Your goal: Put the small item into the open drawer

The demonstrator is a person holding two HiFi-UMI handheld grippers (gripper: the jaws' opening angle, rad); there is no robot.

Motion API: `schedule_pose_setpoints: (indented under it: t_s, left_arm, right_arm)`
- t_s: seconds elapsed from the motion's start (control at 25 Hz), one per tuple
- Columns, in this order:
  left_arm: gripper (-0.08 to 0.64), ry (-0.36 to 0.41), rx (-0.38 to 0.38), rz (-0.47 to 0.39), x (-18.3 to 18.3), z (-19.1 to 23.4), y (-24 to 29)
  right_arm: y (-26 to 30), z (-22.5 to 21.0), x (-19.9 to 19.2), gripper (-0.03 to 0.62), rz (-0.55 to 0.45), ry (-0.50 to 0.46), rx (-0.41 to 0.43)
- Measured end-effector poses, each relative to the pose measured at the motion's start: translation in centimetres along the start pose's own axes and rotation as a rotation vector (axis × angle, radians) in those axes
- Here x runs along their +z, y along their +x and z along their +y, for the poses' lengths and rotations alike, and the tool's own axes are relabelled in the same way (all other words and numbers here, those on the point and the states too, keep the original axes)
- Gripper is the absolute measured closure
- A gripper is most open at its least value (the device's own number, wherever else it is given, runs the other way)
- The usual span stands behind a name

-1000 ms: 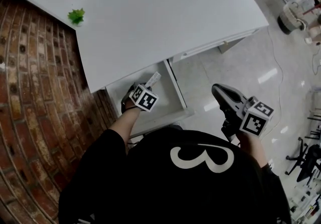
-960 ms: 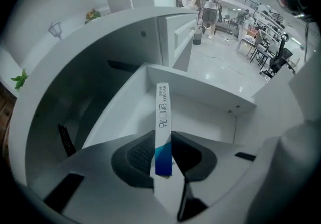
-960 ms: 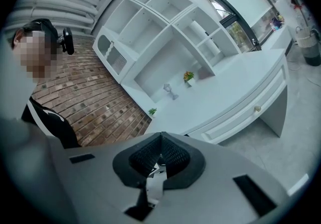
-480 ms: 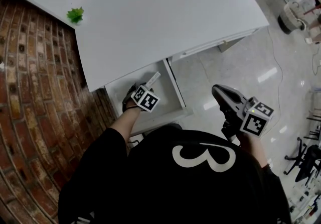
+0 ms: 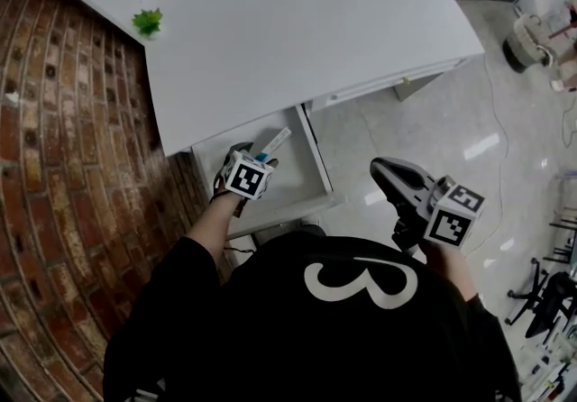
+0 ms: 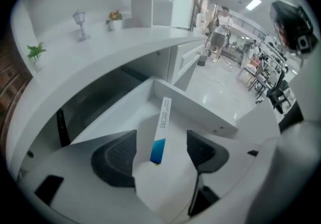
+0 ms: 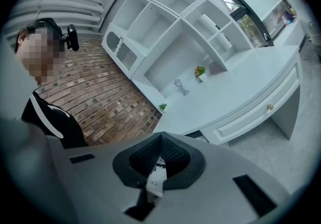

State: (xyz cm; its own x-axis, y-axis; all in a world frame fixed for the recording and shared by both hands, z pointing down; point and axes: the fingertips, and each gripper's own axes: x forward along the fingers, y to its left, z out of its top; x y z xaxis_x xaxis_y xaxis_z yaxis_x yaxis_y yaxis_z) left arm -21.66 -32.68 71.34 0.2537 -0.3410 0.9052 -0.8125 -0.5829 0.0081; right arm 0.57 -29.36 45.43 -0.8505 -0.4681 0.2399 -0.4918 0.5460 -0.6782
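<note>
Left gripper (image 6: 160,150): jaws stood wide apart, having just been opening, pointed steeply down into the open drawer (image 5: 317,177). Small item (image 6: 161,126) (a slim white stick, blue at the near end): lay in the drawer, its blue end between the pads, touching neither. Right gripper (image 7: 159,153): jaws were closed together, holding nothing, over the floor (image 5: 433,130), well apart from the drawer

Two grippers: the left gripper (image 6: 160,150) and the right gripper (image 7: 159,160). One bench (image 5: 297,40). One open drawer (image 6: 195,107). One white stick (image 6: 162,127) with a blue end. Two small plants: a green sprig (image 5: 147,22) and a flower pot (image 6: 114,17). One lamp-shaped ornament (image 6: 79,18).
</note>
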Motion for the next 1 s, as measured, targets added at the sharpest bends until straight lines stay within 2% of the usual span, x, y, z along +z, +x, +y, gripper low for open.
schedule_pose_setpoints:
  t_s: [0.2, 0.4, 0.52, 0.68, 0.76, 0.88, 1.0]
  left_arm:
    - [0.263, -0.119, -0.054, -0.146, 2.5, -1.3, -5.4]
    - [0.349, -0.169, -0.063, -0.321, 5.4, -3.4, -12.7]
    - [0.419, -0.167, -0.173, -0.409, 7.4, -6.1, -17.2]
    - [0.522, -0.191, -0.328, -0.592, 10.0, -9.8, -24.2]
    - [0.551, -0.219, -0.37, -0.666, 10.8, -11.1, -27.5]
    - [0.557, -0.247, -0.431, -0.775, 11.8, -12.5, -32.2]
    - [0.557, -0.235, -0.435, -0.864, 12.5, -13.4, -36.1]
  right_arm:
    - [-0.1, 1.7, -0.5, 0.583, 0.012, -0.022, 0.056]
    - [0.3, 4.5, -0.7, 0.583, 0.025, -0.061, 0.122]
    - [0.7, 6.5, -0.4, 0.583, 0.031, -0.11, 0.162]
    - [0.8, 10.1, 0.2, 0.583, -0.004, -0.129, 0.239]
    - [0.7, 12.0, 0.9, 0.583, -0.027, -0.154, 0.263]
    - [0.5, 14.2, 1.5, 0.583, -0.034, -0.258, 0.249]
    - [0.0, 15.8, 1.9, 0.583, -0.044, -0.302, 0.247]
